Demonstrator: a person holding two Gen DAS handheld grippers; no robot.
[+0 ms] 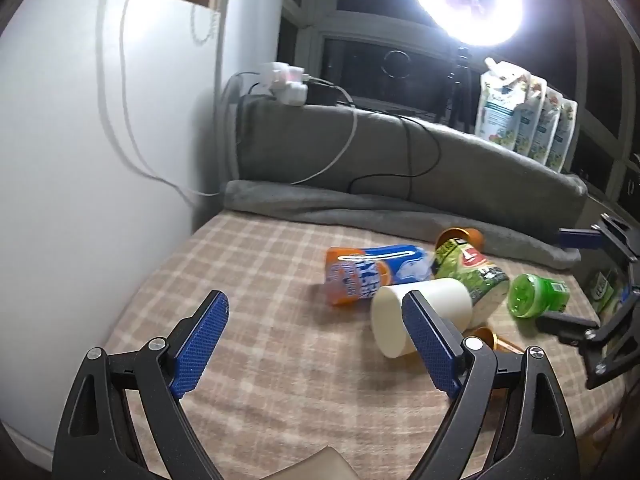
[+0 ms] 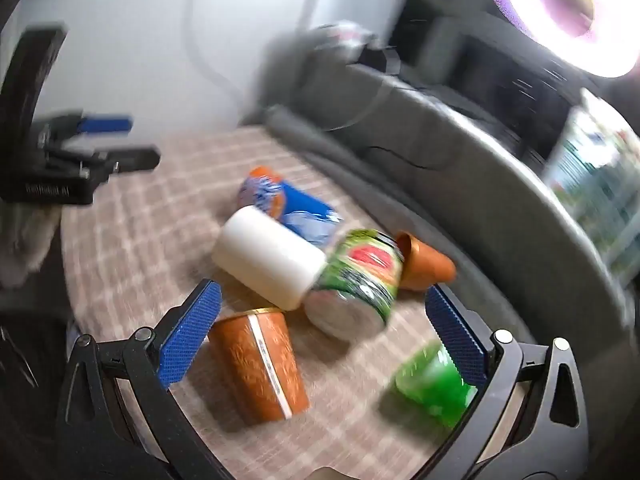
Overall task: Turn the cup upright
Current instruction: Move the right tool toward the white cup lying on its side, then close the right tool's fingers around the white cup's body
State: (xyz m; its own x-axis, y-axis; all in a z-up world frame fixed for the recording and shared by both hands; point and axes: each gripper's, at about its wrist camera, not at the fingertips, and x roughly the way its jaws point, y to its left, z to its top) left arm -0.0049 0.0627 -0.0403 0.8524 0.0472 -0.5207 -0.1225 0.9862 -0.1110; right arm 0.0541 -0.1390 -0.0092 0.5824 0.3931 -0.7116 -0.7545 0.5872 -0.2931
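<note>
**Cup still on its side; flip not started**

Left to right across the plaid-covered bench (image 1: 256, 360): your left claw (image 1: 316, 344) is spread wide and holds nothing, low over bare cloth. Just right of it lies the orange-and-blue can (image 1: 360, 276), on its side. Touching that, the white cup (image 1: 420, 316) lies on its side too, mouth toward the near left, right behind your left claw's right finger. The green can (image 1: 472, 276) leans against the cup's far end. Your right claw (image 2: 324, 332) is also released, empty, hovering near an orange tumbler (image 2: 260, 364).

Judgement: nothing done yet. Left: grip the cup, rotate it, set it down mouth up.
</note>
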